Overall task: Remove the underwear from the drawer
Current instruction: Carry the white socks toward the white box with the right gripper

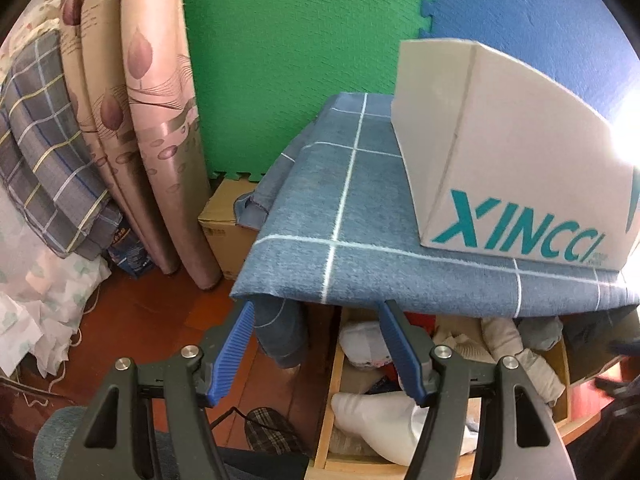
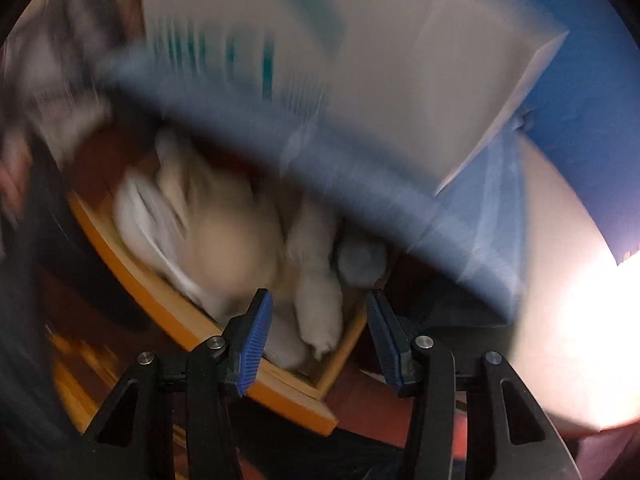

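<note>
Our drawer (image 2: 248, 380) is pulled out from under the table (image 1: 360, 216) with the blue cloth, and it is full of soft rolled clothes. The underwear (image 2: 320, 300) we want seems to be the pale roll lying below our right gripper (image 2: 316, 340). Its long side runs away from us, from the drawer's front wall back under the table. The right fingers (image 2: 256, 340) stand apart with nothing between them, one on each side of the roll and above it. This picture is blurry, so we cannot say more. Our left gripper (image 1: 320, 356) is wide open and empty too, over the drawer's left side. We think the right hand is nearer.
</note>
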Demonstrator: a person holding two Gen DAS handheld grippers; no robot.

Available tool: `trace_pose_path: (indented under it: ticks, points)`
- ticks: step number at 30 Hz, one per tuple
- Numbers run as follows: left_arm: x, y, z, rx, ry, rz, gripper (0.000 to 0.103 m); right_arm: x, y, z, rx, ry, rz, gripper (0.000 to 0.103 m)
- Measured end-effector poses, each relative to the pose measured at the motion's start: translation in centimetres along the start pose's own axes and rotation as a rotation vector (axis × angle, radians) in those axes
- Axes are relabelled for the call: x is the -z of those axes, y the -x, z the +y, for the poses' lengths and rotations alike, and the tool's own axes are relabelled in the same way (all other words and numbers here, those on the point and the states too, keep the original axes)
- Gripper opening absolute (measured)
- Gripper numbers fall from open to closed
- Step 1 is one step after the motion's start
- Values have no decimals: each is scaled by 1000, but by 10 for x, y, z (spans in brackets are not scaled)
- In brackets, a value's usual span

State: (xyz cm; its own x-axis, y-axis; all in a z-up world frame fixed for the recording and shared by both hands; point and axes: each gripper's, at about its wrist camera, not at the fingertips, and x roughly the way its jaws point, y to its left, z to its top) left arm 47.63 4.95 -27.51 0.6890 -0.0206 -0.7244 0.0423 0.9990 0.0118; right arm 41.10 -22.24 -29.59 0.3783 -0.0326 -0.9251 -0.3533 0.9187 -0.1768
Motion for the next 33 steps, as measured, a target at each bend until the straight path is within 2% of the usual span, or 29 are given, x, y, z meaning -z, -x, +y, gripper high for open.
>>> trace_pose_path:
  ticks: [3, 6, 8, 10, 13, 15, 19, 22, 25, 33]
  points:
    - [-2, 7, 4, -29, 5, -34, 67, 0, -52, 2, -1, 30, 91, 44]
    - [-11, 30, 21, -95, 48, -154, 67, -2, -95, 1, -1, 42, 158, 42]
    - [-17, 54, 30, -165, 74, -302, 67, -2, -117, 2, 8, 47, 195, 41]
    - [-22, 77, 37, -183, 94, -445, 69, -5, -130, 4, -1, 44, 210, 41]
    - [-24, 93, 37, -170, 110, -571, 75, -13, -143, 8, 16, 48, 238, 40]
    - [-23, 90, 35, -160, 108, -573, 77, -17, -147, 7, 7, 34, 261, 38]
    - [-19, 82, 20, -183, 29, -556, 77, -19, -154, -3, -32, -17, 293, 29]
    - [-15, 81, 13, -198, -20, -552, 77, -19, -144, -6, -17, -31, 246, 26]
    - [-13, 82, 15, -196, -22, -557, 77, -8, -125, -8, 8, -68, 197, 26]
    - [-14, 83, 20, -191, -14, -560, 77, 11, -49, -9, 21, -154, 60, 26]
